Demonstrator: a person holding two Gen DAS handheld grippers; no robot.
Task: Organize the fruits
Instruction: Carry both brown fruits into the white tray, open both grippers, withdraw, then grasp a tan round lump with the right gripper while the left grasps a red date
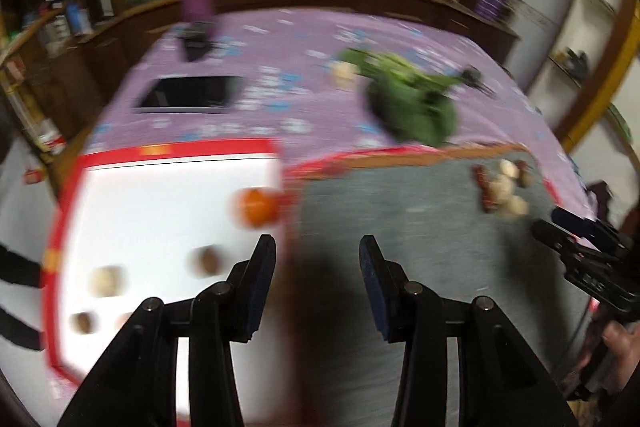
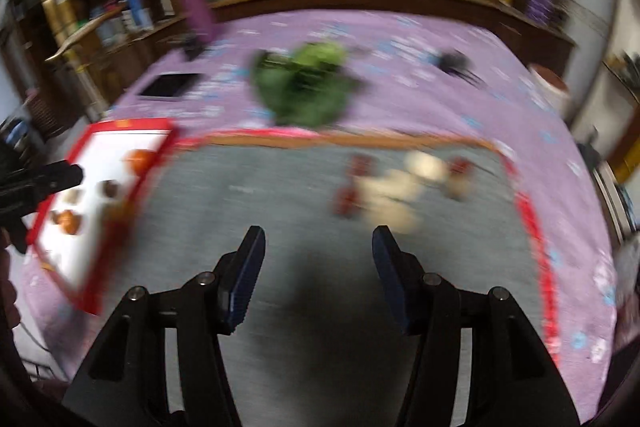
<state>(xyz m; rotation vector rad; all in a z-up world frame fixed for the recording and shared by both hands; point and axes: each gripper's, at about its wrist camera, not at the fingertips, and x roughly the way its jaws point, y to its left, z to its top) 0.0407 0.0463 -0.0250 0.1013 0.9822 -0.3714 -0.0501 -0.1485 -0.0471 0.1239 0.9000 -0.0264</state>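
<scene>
Purple cloth (image 2: 440,95) carries a grey mat (image 2: 280,211) and a red-rimmed white tray (image 1: 168,151); tray already holds an orange (image 1: 258,207) and small fruits, unsorted pile (image 2: 400,187) sits far-right on the mat. Left gripper (image 1: 318,267) and right gripper (image 2: 318,259): jaws released, nothing between them; looks like transit between placements, next move calls for the right gripper to close on one pile piece.

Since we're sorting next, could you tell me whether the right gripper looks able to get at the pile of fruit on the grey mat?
Probably yes: the right gripper is open and empty, and only bare grey mat lies between it and the fruit pile.
</scene>
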